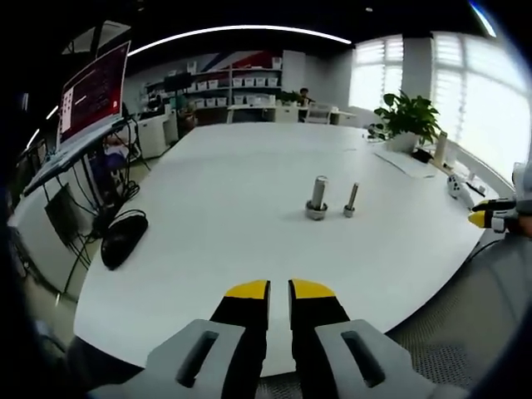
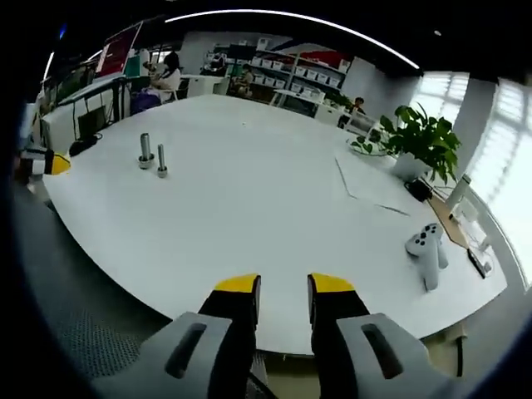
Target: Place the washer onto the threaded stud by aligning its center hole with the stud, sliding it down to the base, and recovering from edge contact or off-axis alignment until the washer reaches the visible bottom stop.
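**Both grippers held back from the worktop, stud not yet approached**

Left gripper view, left to right: a dark mouse-like object point(image 1: 123, 239) lies at the worktop's point(image 1: 233, 166) left edge, clear of the work. The left gripper point(image 1: 279, 289) hovers over the near edge, empty, jaws nearly together with a narrow gap. The wider stud point(image 1: 317, 199) stands upright mid-worktop, apparently with a ring at its base; whether that is the washer cannot be told. Just beside it stands a thinner bolt point(image 1: 351, 201). The right gripper's yellow tip shows at the far right edge.

In the right gripper view the right gripper point(image 2: 283, 287) is likewise empty, jaws slightly parted. A controller point(image 2: 426, 248) and a plant point(image 2: 422, 140) sit well apart; nothing blocks the stud.
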A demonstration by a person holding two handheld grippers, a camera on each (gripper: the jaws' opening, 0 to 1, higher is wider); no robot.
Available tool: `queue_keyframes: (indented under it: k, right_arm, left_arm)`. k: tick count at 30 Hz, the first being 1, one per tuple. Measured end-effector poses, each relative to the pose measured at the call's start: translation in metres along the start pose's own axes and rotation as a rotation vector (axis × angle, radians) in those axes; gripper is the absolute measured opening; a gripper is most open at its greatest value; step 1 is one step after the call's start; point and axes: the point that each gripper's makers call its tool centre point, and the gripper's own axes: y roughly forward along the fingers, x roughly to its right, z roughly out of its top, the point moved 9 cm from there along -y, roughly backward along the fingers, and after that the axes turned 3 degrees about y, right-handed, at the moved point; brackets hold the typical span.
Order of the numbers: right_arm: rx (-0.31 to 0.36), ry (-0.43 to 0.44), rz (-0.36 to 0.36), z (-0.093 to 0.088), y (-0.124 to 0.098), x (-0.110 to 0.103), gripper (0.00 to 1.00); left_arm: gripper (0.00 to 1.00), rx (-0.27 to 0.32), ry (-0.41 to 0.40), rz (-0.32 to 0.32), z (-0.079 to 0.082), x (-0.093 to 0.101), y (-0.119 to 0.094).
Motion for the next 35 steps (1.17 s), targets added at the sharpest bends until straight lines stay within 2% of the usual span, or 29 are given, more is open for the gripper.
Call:
queue_keyframes:
  k: [8,10,13,16,18,20,23,35]
  right_arm:
    - [-0.024,-0.01,0.012,-0.004,0.003,0.004,0.27]
    - [-0.033,0.012,0.022,-0.006,0.004,0.005,0.27]
    - [-0.027,0.005,0.017,-0.007,0.001,0.004,0.27]
    - [-0.026,0.049,0.029,-0.009,0.001,0.004,0.27]
    - [-0.078,0.012,0.073,-0.012,0.002,-0.001,0.24]
    - [-0.056,0.004,0.072,-0.01,0.002,-0.002,0.24]
    - [-0.066,0.014,0.076,-0.01,0.003,-0.001,0.24]
    - [-0.078,0.039,0.088,-0.013,0.004,-0.002,0.24]
  left_arm:
    - [0.06,0.008,0.004,-0.009,0.001,0.004,0.0]
    - [0.05,0.004,0.017,-0.006,0.0,0.005,0.001]
    - [0.06,0.038,-0.004,-0.01,0.003,0.005,-0.001]
    - [0.05,0.004,0.01,-0.015,0.0,0.005,0.0]
    - [0.05,-0.001,0.014,-0.021,-0.001,0.006,0.0]
    - [0.05,-0.026,0.018,-0.019,-0.004,0.006,0.0]
    - [0.05,-0.042,0.008,-0.017,-0.005,0.005,0.001]
    - [0.05,-0.024,0.015,-0.01,-0.003,0.005,0.001]
